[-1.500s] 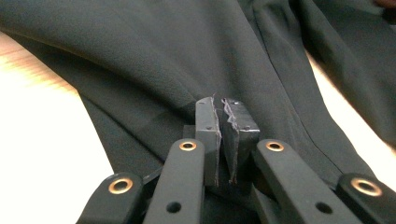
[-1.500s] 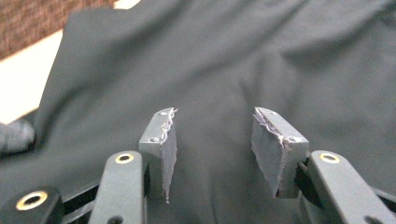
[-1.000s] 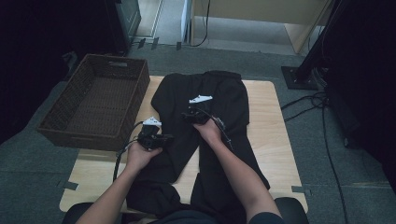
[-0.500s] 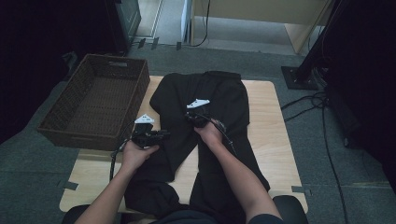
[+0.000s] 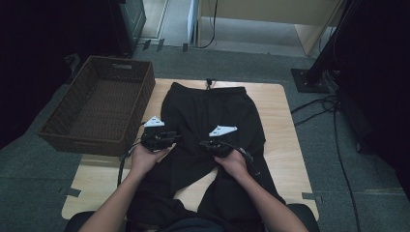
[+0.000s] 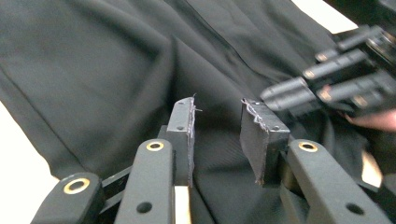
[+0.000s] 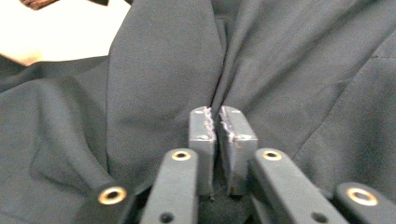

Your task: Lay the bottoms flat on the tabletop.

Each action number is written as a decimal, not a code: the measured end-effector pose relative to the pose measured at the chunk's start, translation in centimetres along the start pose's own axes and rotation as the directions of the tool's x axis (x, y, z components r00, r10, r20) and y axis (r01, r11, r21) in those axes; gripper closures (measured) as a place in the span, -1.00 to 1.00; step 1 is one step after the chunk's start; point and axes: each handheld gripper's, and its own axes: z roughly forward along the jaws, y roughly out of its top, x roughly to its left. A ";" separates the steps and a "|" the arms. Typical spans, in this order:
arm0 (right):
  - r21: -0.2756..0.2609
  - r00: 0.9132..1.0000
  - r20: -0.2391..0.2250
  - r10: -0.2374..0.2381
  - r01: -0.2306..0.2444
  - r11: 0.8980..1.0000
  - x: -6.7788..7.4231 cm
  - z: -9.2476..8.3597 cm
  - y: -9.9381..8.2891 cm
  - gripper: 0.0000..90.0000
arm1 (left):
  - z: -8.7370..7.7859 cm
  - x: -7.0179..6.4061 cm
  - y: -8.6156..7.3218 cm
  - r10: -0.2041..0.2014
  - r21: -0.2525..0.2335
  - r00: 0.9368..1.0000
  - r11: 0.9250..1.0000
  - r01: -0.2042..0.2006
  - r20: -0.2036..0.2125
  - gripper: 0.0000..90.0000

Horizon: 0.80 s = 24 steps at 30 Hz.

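Evidently the limp, light trousers [image 5: 208, 116] suited a hem pinch; left gripper [image 6: 217, 121] spread, right gripper [image 7: 217, 122] pressed together, holding nothing.

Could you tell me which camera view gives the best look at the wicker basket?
The high view: the whole basket sits left of the black trousers. The right gripper view catches a brown sliver at its top corner; the left gripper view gives trousers instead.

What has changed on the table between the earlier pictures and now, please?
The right gripper has slid from the upper middle of the black trousers back toward the person, to the crotch; its jaws have just eased slightly but stand nearly together, nothing visibly pinched. The left gripper has shifted slightly inward at the trousers' left edge; its jaws have just been opening, nothing between them. Trousers, wicker basket and wooden table stayed put.
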 end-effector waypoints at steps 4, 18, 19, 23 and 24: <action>0.002 1.000 0.002 0.000 0.000 1.000 0.3 -0.3 -0.2 0.58 | 1.1 0.0 0.2 0.003 0.029 1.000 1.000 -0.003 -0.008 0.37; -0.039 0.977 0.175 0.123 -0.118 0.992 -5.2 -2.7 -0.2 0.36 | 3.8 -0.5 -0.5 0.056 0.139 0.998 0.989 -0.054 -0.010 0.63; -0.034 0.976 0.177 0.130 -0.126 0.991 -5.3 -2.6 -0.3 0.35 | 3.9 -0.6 -0.5 0.061 0.144 0.998 0.988 -0.058 -0.010 0.64; -0.035 0.973 0.186 0.138 -0.134 0.990 -5.6 -2.6 -0.6 0.35 | 4.0 -0.9 -0.8 0.057 0.149 0.998 0.987 -0.055 -0.006 0.67; -0.035 0.973 0.191 0.127 -0.122 0.992 -5.7 -2.5 -0.6 0.35 | 3.9 -1.1 -0.9 0.059 0.154 0.998 0.987 -0.056 -0.011 0.67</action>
